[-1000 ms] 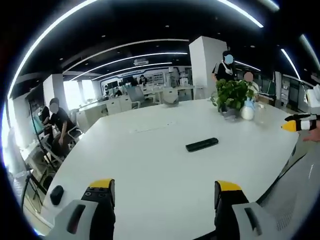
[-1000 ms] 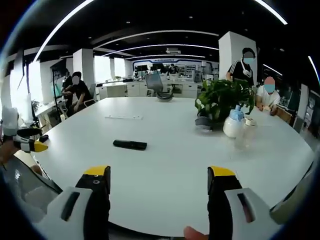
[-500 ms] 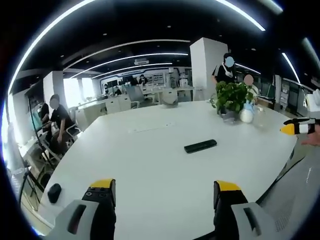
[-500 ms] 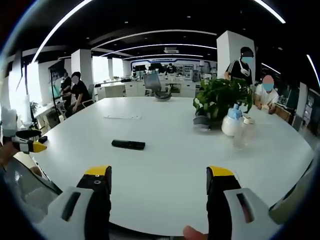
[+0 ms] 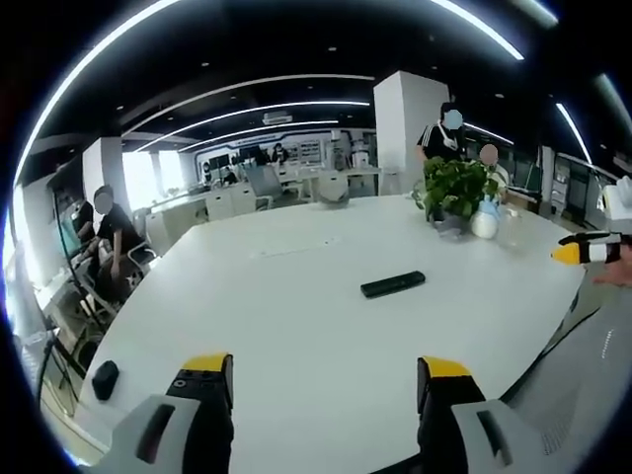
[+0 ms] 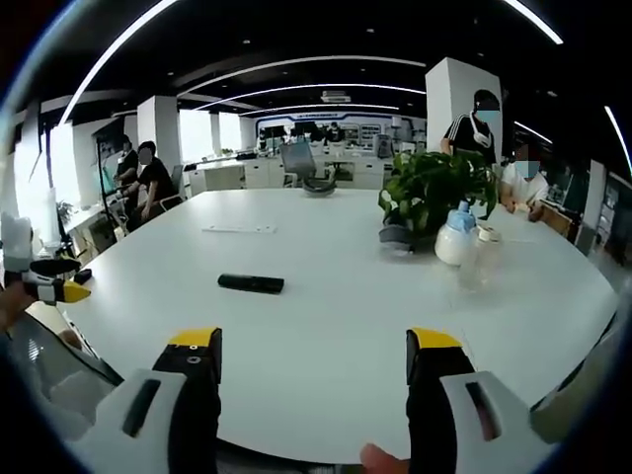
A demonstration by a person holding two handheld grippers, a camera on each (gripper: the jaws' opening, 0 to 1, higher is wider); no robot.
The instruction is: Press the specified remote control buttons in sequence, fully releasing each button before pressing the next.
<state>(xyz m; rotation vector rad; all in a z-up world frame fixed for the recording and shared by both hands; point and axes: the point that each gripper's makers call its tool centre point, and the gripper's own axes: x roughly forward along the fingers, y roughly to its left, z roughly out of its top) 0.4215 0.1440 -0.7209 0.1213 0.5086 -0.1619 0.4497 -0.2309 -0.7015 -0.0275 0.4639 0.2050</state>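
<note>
A: Start with the table (image 5: pixel 296 296). It's big, white and rounded, and you stand at its near edge with both grippers held back over it.

B: And the remote?

A: The remote (image 5: pixel 393 284) lies flat out on the table, well apart from both grippers. In the left gripper view it sits ahead and off to the right of your left gripper (image 5: pixel 323 373). In the right gripper view the remote (image 6: pixel 251 283) sits ahead and to the left of your right gripper (image 6: pixel 312 355). So it lies between your two hands, forward of both.

B: Which way does it run?

A: Its long axis runs roughly crosswise to both grippers, tilted a little in the left gripper view. You meet its long side, not an end.

B: Which hand is nearer?

A: I judge them about even; I can't call it for either one. The buttons are too small to make out from here.

B: Fingers?

A: Both pairs of jaws stand wide apart and hold nothing. The plant (image 6: pixel 434 193) and the bottle (image 6: pixel 455 239) stand to the right of the remote, well clear of your reach line.
</note>
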